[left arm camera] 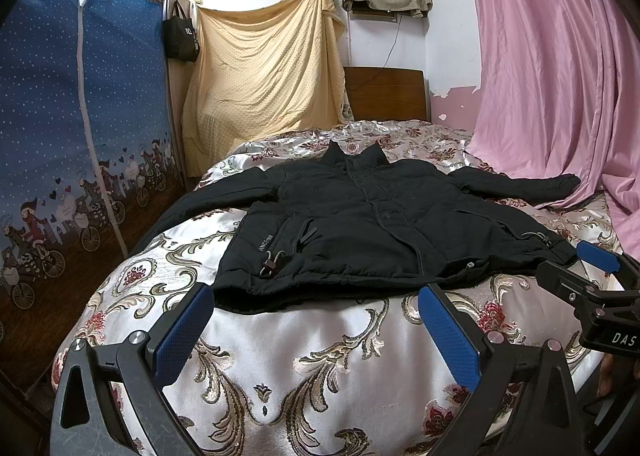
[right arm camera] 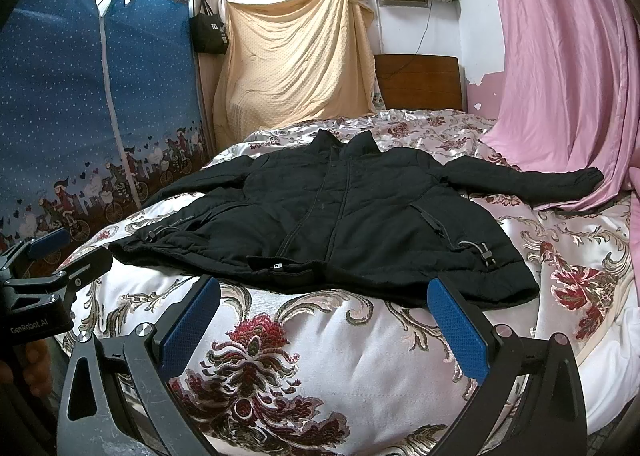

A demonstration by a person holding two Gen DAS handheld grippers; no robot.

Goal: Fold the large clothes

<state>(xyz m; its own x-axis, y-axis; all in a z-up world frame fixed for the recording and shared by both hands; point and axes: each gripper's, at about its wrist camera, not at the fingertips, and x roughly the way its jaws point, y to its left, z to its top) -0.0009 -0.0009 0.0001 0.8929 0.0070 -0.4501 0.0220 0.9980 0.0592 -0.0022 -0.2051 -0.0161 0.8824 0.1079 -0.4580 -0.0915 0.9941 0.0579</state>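
Black jacket (left arm camera: 360,224) lies flat, front up, zipped, on the floral bedspread (left arm camera: 320,356); collar far, hem near me, sleeves out L and R. Long axis of the spread sleeves runs across my view, body runs straight away from me. Both claws sit just short of the hem, not touching. My left gripper (left arm camera: 316,328) is wide open w/ nothing in it, nearer the hem's L corner. My right gripper (right arm camera: 324,320) is wide open too, empty, nearer the R corner. Each arm probably takes its own side's sleeve first.

Jacket's (left arm camera: 372,224) left cuff perhaps hidden
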